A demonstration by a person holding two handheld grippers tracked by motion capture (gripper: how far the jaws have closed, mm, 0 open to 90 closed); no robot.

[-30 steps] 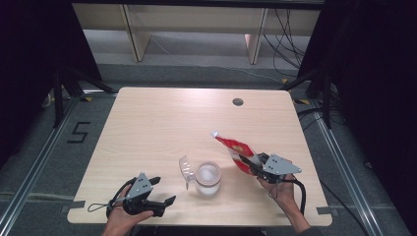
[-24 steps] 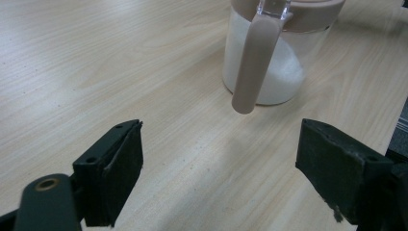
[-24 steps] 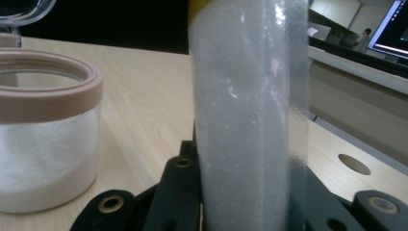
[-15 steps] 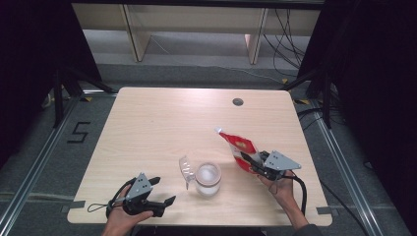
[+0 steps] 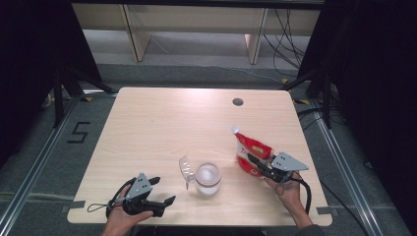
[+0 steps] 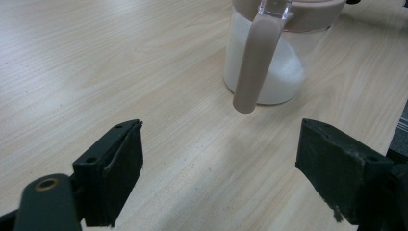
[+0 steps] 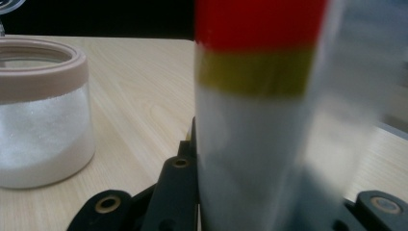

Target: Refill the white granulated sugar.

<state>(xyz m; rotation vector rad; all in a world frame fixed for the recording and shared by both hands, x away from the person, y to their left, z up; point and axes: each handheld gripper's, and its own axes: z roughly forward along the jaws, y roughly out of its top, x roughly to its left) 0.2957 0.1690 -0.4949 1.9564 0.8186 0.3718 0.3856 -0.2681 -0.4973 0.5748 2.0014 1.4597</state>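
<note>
Beside the right tool [image 5: 252, 161]: red pouch [image 5: 251, 150] clamped, jar [image 5: 208, 178] open.
Slack grip could spill; left tool [image 5: 164, 191] gapes wide, idle.

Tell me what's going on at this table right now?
A person works with tongs in each hand. The right tongs are shut on a red and white pouch, holding it up beside an open glass jar of white powder. The left tongs rest open on the table, pointing at the jar.
</note>
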